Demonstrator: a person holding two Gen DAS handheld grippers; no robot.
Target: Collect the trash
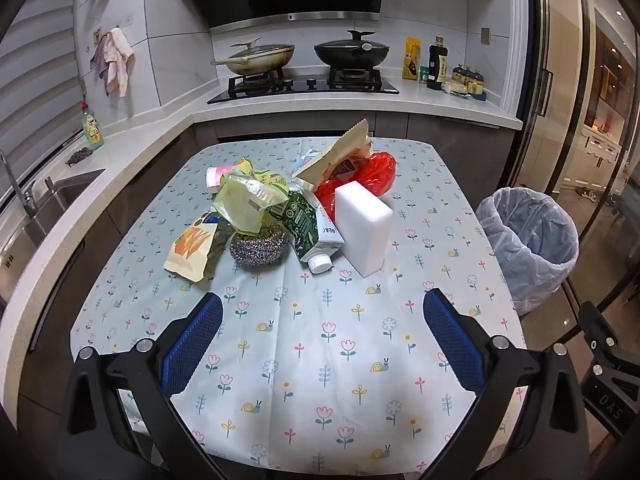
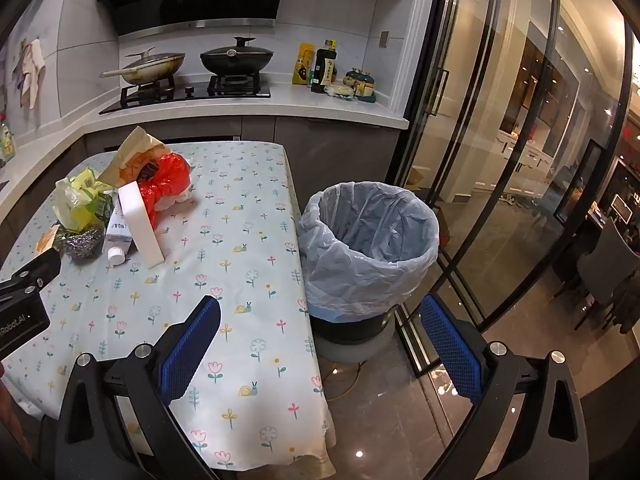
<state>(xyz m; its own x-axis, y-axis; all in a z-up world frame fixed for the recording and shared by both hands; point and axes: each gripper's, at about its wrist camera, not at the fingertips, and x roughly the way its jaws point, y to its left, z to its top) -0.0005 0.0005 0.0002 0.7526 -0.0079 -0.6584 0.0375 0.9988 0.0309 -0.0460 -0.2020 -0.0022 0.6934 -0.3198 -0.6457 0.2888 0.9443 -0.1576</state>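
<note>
A pile of trash lies at the far middle of the table [image 1: 320,360]: a yellow-green wrapper [image 1: 248,196], a green milk carton [image 1: 310,224] with a white cap, a snack bag [image 1: 192,250], a red plastic bag [image 1: 368,176], a tan bag [image 1: 340,152], a steel scourer [image 1: 259,248] and a white sponge block [image 1: 366,228]. The pile also shows in the right wrist view [image 2: 116,208]. A lined bin [image 2: 368,248] stands on the floor right of the table. My left gripper [image 1: 322,320] is open and empty over the table's near part. My right gripper [image 2: 320,324] is open and empty by the table's right edge.
A counter with a sink [image 1: 48,208] runs along the left. A hob with two pans [image 1: 304,60] and bottles [image 1: 438,64] stands behind the table. Glass sliding doors [image 2: 500,140] close the right side. The left gripper's body shows in the right wrist view [image 2: 24,300].
</note>
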